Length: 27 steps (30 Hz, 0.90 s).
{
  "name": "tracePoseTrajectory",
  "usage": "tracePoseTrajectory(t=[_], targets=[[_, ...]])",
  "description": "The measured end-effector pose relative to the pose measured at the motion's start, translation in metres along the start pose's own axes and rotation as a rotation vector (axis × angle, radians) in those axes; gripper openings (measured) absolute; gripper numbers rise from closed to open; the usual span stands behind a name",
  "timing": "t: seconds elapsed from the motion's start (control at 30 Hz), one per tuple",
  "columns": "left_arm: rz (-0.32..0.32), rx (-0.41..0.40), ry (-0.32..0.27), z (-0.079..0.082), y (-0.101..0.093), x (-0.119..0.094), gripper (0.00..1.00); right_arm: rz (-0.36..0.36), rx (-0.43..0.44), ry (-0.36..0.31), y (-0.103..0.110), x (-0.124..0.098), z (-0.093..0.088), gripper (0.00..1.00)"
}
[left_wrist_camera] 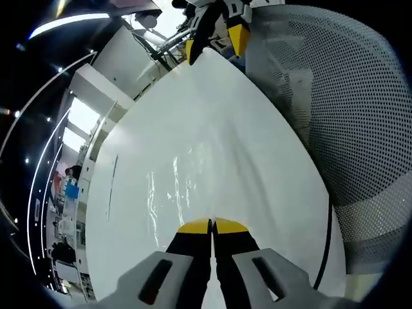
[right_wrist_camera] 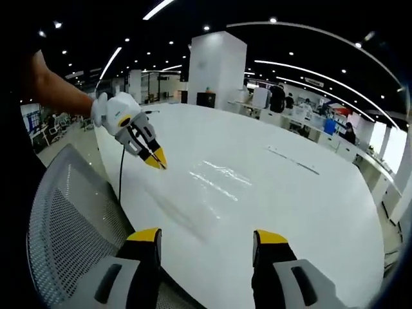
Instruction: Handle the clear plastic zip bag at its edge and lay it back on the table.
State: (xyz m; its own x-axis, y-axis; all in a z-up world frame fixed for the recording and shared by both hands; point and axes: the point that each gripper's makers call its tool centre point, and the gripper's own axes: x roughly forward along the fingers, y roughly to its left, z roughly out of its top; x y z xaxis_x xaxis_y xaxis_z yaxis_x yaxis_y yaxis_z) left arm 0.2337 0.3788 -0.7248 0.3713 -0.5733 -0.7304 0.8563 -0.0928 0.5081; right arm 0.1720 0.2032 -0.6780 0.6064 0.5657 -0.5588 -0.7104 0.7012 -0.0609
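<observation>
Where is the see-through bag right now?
The clear bag lies flat on the white table, in the middle of the right gripper view. The left gripper is beside its edge, and the mesh chair stands nearby.

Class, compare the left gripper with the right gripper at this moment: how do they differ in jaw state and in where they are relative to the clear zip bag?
The left gripper has its jaws shut, while the right gripper has its jaws wide apart. The left gripper's tips are at the edge of the clear zip bag on the white table; the right gripper is short of it. Both have yellow tips.
</observation>
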Motion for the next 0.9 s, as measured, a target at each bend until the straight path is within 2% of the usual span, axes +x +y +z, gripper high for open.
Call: tracePoseTrajectory(t=[0.07,0.33,0.7,0.9], targets=[[-0.017,-0.020,0.005,-0.003,-0.002,0.003,0.00,-0.001,0.009,0.001,0.000,0.000,-0.001,0.56],[-0.044,0.007,0.020,-0.009,-0.004,0.010,0.00,-0.019,0.040,-0.019,0.000,-0.001,-0.002,0.61],[-0.055,0.008,0.046,-0.020,0.007,0.022,0.00,-0.054,0.060,-0.049,-0.003,-0.001,-0.002,0.72],[-0.045,-0.009,0.050,-0.024,0.016,0.028,0.00,-0.060,0.056,-0.046,-0.003,-0.001,-0.003,0.74]])
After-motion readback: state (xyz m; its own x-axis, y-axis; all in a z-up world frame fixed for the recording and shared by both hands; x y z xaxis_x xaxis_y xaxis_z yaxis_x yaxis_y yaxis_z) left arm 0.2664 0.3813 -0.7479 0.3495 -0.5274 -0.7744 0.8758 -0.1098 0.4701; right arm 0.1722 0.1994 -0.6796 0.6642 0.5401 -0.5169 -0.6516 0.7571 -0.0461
